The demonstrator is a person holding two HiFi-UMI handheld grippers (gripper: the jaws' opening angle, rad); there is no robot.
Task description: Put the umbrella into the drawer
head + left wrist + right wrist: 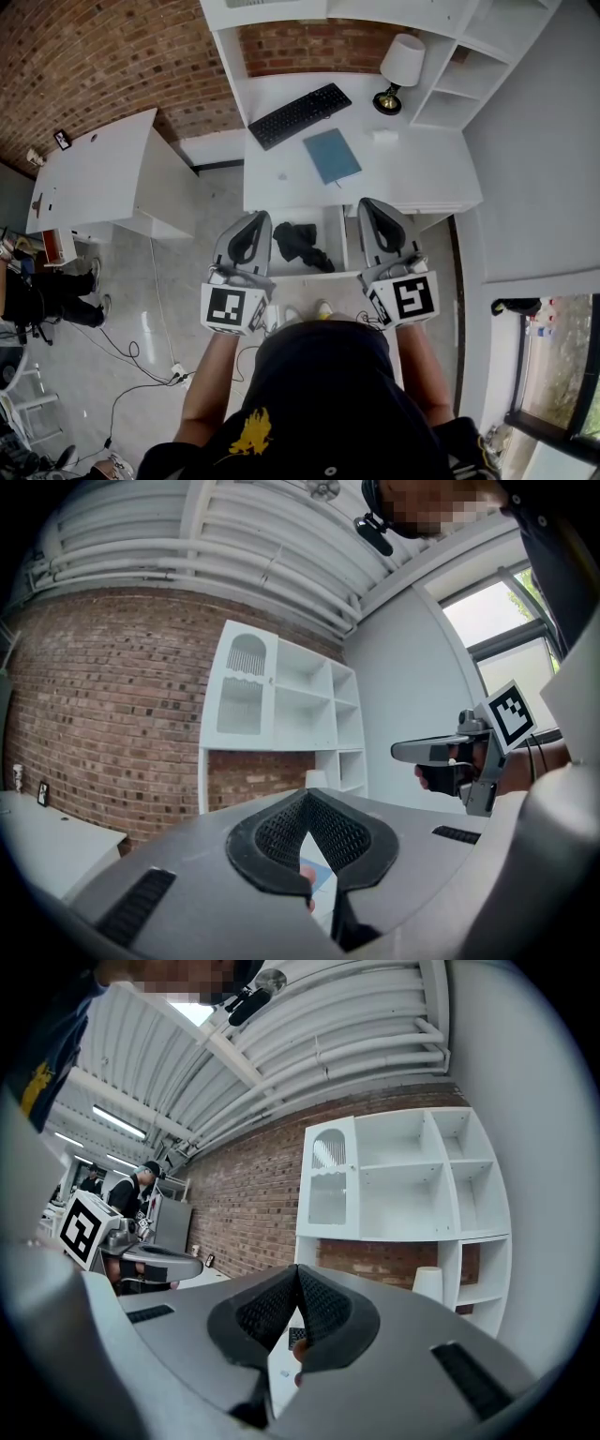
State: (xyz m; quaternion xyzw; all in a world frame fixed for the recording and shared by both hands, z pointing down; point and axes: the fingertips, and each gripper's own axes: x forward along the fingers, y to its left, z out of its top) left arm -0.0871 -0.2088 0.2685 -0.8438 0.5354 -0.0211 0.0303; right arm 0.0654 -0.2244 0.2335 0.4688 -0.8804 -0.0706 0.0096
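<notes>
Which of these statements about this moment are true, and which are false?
1. A black keyboard lies on the white desk. True.
2. The blue notebook lies on top of the keyboard. False: it lies on the desk beside the keyboard, apart from it.
3. The left tool grips the umbrella. False: its jaws are together with nothing between them, and the umbrella lies in the open drawer.
4. A lamp stands on the desk near the shelves. True.
5. The right tool is shut and holds nothing. True.
</notes>
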